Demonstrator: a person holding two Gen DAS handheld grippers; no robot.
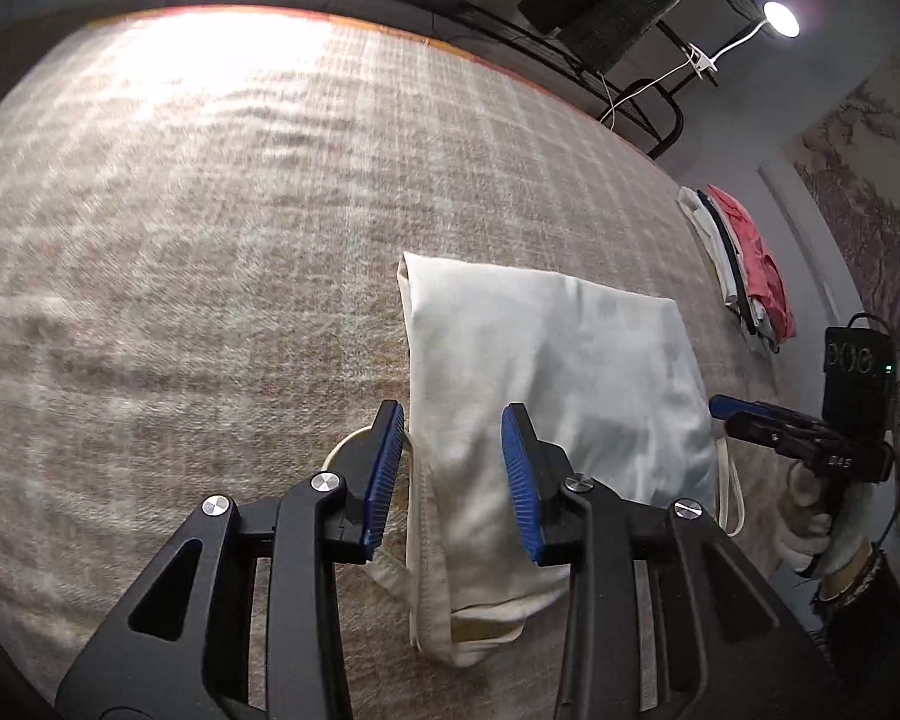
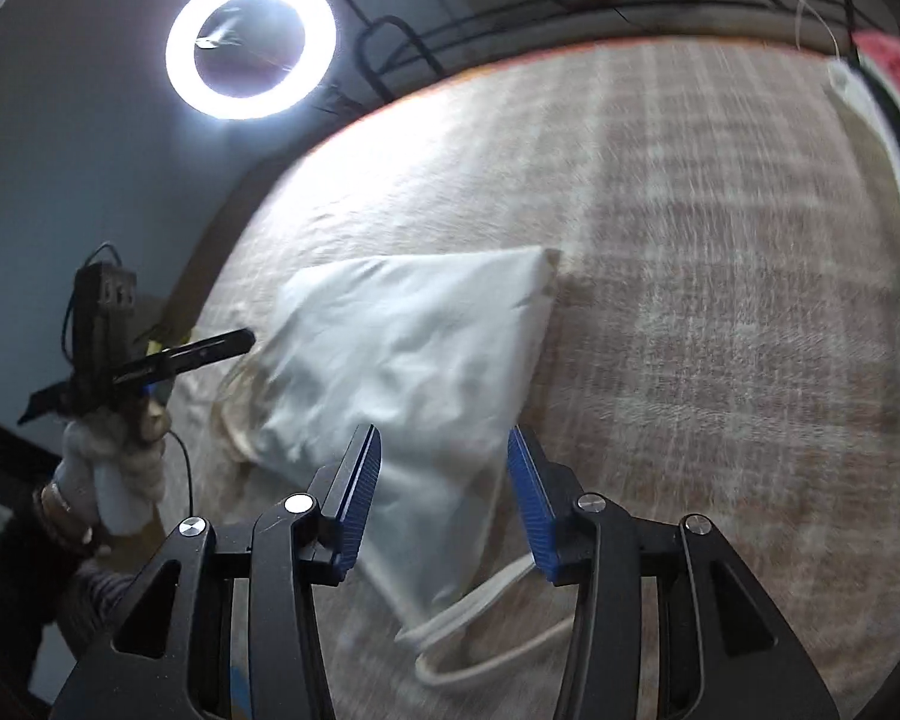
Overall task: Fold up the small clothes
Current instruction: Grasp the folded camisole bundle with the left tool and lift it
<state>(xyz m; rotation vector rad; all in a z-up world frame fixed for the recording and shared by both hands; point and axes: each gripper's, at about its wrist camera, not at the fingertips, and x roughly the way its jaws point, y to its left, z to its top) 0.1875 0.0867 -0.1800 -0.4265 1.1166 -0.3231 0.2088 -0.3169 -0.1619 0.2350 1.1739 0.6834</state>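
Observation:
A folded white garment (image 1: 546,372) with loose straps lies flat on the checked beige cover (image 1: 210,240). My left gripper (image 1: 453,468) is open and empty, its blue pads (image 1: 390,474) held above the garment's near left edge. My right gripper (image 2: 444,501) is open and empty above the garment (image 2: 402,348) at its near corner, by the straps (image 2: 486,612). Each gripper shows in the other's view: the right gripper (image 1: 750,420) at the garment's right side, the left gripper (image 2: 210,354) at its left side.
A stack of folded clothes (image 1: 744,264), white, dark and pink, lies at the cover's far right edge; it also shows in the right wrist view (image 2: 888,84). A ring light (image 2: 251,43) and a metal frame (image 1: 570,54) stand beyond the cover.

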